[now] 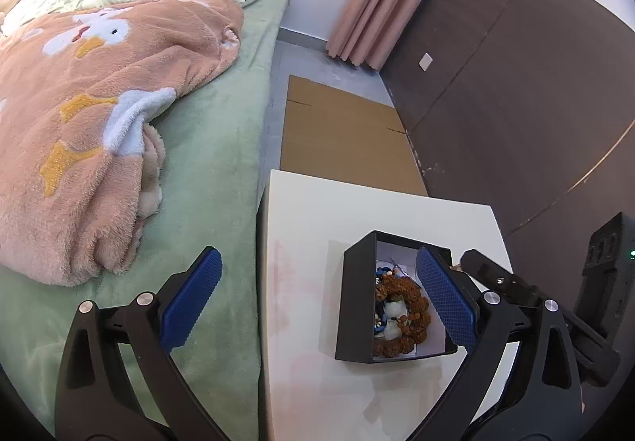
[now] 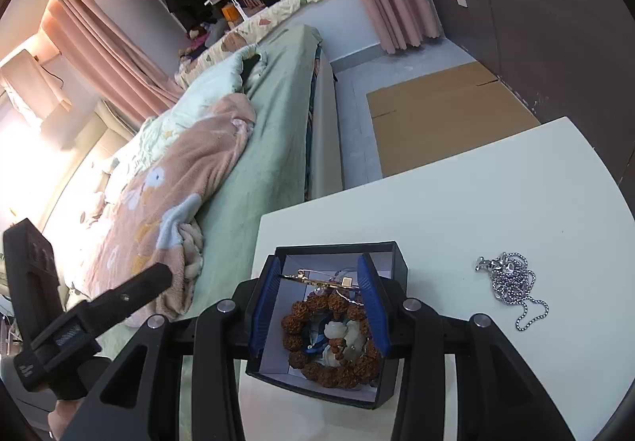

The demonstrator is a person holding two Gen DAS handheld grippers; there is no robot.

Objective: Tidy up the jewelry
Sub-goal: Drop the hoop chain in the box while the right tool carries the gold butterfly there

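Bright window glare left; fisheye-warped, vignetted edges.

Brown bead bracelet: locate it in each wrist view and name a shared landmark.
Left wrist: brown bead bracelet lower right of centre, inside the black box.
Right wrist: bracelet bottom centre, between the right gripper fingers.
Shared landmark: flattened cardboard on the floor.

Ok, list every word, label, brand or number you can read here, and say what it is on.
None is readable.
Left gripper: raised marks moulded on its black body, too blurred to read.
Black box, white table, silver chain: no print visible.
Wall plate: blank.
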